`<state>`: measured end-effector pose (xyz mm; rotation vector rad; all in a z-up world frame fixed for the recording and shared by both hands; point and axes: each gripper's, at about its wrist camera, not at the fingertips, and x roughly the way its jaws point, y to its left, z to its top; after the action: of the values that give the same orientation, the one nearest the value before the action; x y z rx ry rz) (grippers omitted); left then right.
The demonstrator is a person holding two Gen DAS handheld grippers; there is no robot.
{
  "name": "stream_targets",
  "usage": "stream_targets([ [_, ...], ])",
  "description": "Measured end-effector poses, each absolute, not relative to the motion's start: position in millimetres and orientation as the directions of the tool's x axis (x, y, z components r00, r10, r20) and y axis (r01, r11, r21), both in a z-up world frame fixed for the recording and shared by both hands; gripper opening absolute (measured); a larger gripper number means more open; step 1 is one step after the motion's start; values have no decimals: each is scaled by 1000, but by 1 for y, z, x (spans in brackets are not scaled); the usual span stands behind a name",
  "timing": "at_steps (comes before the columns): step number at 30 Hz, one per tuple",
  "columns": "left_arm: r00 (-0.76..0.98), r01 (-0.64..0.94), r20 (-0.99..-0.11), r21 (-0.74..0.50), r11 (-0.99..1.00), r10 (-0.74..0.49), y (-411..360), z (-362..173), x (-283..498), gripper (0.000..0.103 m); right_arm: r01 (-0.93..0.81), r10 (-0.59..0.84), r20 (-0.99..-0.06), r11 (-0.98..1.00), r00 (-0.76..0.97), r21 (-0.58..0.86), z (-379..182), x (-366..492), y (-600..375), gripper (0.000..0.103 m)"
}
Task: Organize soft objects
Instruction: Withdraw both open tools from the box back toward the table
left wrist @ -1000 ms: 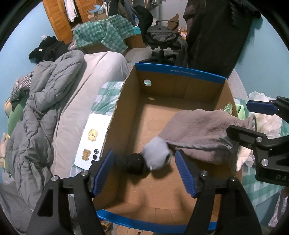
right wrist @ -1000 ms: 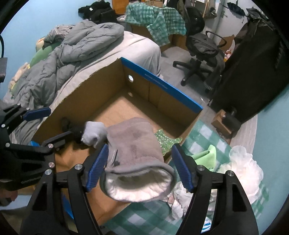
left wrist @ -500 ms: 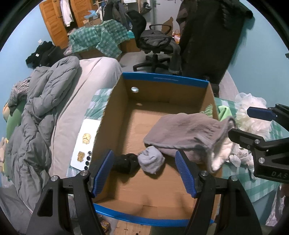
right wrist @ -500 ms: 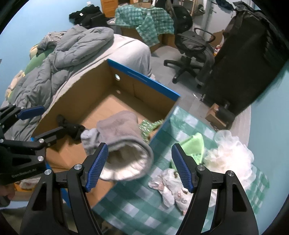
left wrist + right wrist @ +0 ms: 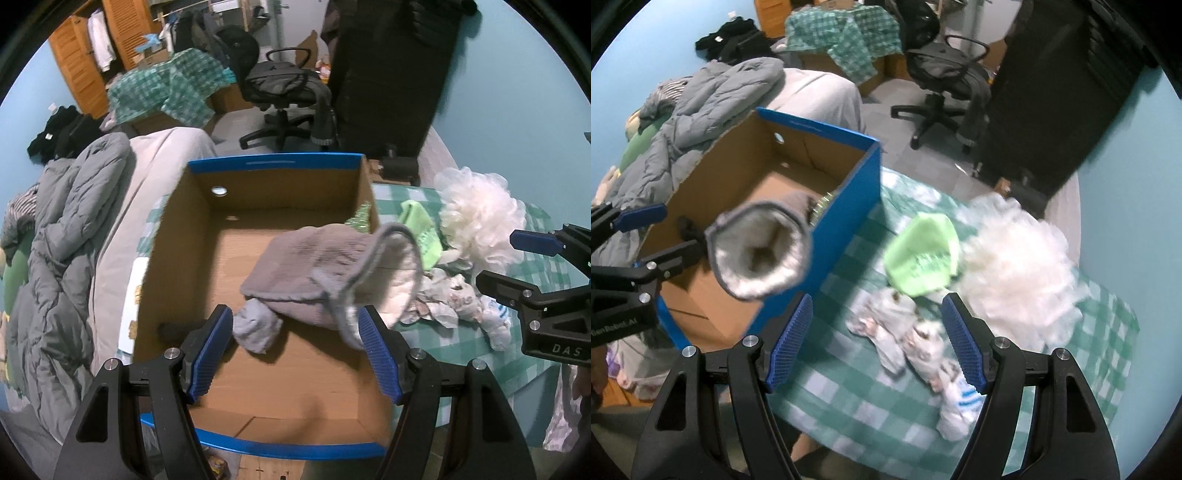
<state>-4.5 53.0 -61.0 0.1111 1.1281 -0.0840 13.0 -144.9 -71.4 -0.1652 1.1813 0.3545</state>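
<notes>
An open cardboard box (image 5: 177,236) with blue rims sits on the bed; it also shows in the right wrist view (image 5: 857,192). A grey fleece-lined sock (image 5: 317,269) hangs over its right wall, its white-lined cuff (image 5: 761,254) outside. A light grey balled sock (image 5: 256,328) and a black one (image 5: 177,330) lie inside. My left gripper (image 5: 295,350) is open above the box's near end. My right gripper (image 5: 875,339) is open and empty over patterned white socks (image 5: 916,339), next to a green cloth (image 5: 923,254) and a white fluffy bundle (image 5: 1015,254).
A green checked blanket (image 5: 849,387) covers the bed. A grey duvet (image 5: 62,240) lies left of the box. An office chair (image 5: 284,85) and a dark wardrobe (image 5: 388,74) stand beyond. A checked cloth (image 5: 173,85) covers boxes at the back.
My right gripper has pulled back to the right, off the grey sock, and is now over the socks on the blanket. The grey sock's cuff has flopped over the box wall. My left gripper rose slightly.
</notes>
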Motion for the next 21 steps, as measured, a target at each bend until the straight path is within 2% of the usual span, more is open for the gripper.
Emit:
stream_targets([
  [21,398,270,-911,5,963,-106,-28,-58,-9,72,-231,123,-937,972,327,47,-78,-14,-238,73],
])
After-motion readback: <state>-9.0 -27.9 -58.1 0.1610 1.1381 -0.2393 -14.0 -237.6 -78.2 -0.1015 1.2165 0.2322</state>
